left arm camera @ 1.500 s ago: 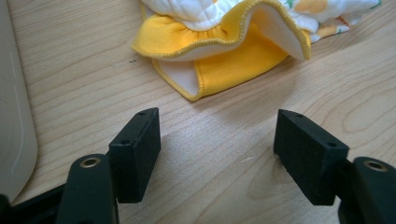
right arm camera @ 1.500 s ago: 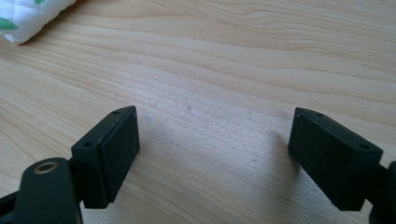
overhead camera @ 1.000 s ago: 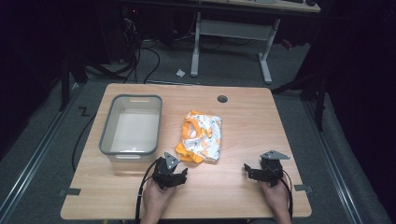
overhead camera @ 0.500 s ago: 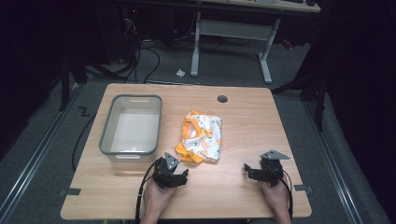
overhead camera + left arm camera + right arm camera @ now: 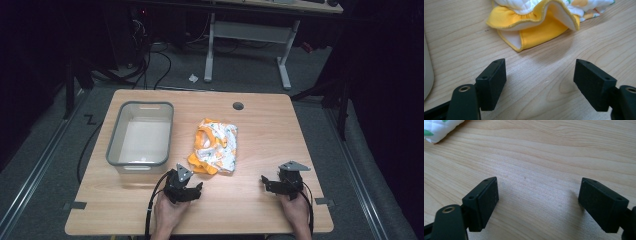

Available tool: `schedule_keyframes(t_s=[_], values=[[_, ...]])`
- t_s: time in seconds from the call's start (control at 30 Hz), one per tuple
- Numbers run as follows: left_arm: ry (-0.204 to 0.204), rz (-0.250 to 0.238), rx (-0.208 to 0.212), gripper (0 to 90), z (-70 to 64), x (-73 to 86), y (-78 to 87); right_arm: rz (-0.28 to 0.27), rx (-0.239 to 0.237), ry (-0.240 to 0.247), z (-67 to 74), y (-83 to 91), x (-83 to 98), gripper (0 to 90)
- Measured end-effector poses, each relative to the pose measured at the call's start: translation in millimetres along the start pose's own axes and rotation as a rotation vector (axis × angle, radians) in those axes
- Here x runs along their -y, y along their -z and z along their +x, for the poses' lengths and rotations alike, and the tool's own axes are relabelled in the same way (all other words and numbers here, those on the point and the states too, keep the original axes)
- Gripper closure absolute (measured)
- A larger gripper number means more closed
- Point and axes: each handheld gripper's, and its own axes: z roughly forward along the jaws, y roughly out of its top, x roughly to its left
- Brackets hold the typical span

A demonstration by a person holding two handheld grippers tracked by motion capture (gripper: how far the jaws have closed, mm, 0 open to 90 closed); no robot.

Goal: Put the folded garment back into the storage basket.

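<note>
The light wooden table (image 5: pixel 260 140) lies bare around both grippers; the grey plastic tub (image 5: pixel 140 134) stands back left; the crumpled yellow-and-white patterned cloth (image 5: pixel 216 146) lies just ahead of the left gripper (image 5: pixel 192 187), untouched, its jaws wide, empty, just closing slightly; the right gripper (image 5: pixel 267 182) gapes empty, well apart.

On the table (image 5: pixel 260 150): 1 grey bin (image 5: pixel 116 140), 1 crumpled yellow-and-white cloth (image 5: pixel 216 147), and 2 grippers.
</note>
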Motion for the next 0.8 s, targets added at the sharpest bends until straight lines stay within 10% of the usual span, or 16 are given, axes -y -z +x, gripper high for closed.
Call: schedule_keyframes(t_s=[0.8], values=[[0.000,-0.060,0.049,25.8,-0.9,-40.1,16.6,0.000,0.000,0.000,0.1,0.1,0.0,16.6]])
